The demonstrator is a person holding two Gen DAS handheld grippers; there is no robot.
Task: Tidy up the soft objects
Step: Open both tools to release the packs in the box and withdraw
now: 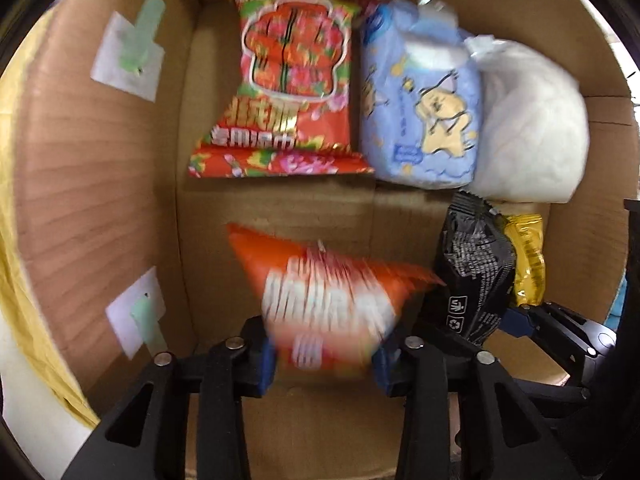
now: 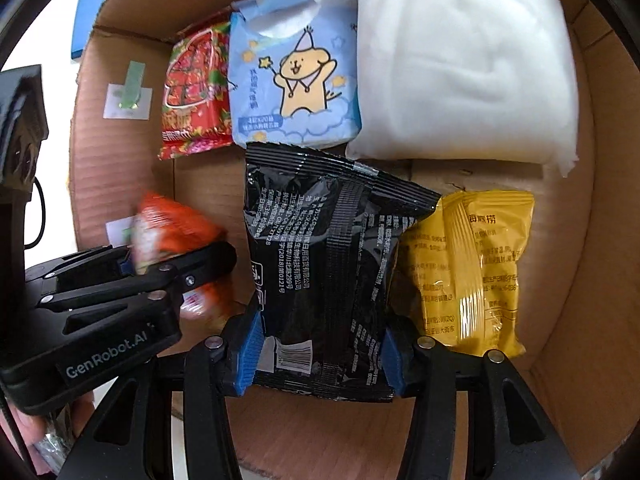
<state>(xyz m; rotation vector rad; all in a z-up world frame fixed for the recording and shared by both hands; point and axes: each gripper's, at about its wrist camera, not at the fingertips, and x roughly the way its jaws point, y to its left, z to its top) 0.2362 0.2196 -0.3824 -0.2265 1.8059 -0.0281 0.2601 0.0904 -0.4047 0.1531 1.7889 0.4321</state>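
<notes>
Both grippers are inside a cardboard box [image 1: 100, 168]. My left gripper [image 1: 324, 364] is shut on an orange snack packet [image 1: 328, 296], blurred, held above the box floor at the near left; it also shows in the right wrist view [image 2: 172, 232]. My right gripper [image 2: 320, 356] is shut on a black snack packet [image 2: 320, 260], which also shows in the left wrist view [image 1: 472, 272], beside a yellow packet [image 2: 468, 264]. Along the far wall lie a red floral packet [image 1: 288, 84], a blue tissue pack [image 1: 420, 108] and a white soft pack [image 1: 528, 124].
The box walls [image 2: 592, 240] close in on the left, far and right sides. White stickers with green tape [image 1: 128, 56] are on the left wall. Bare cardboard floor [image 1: 280, 208] shows between the far row and the held packets. A yellow surface [image 1: 12, 220] lies outside the box.
</notes>
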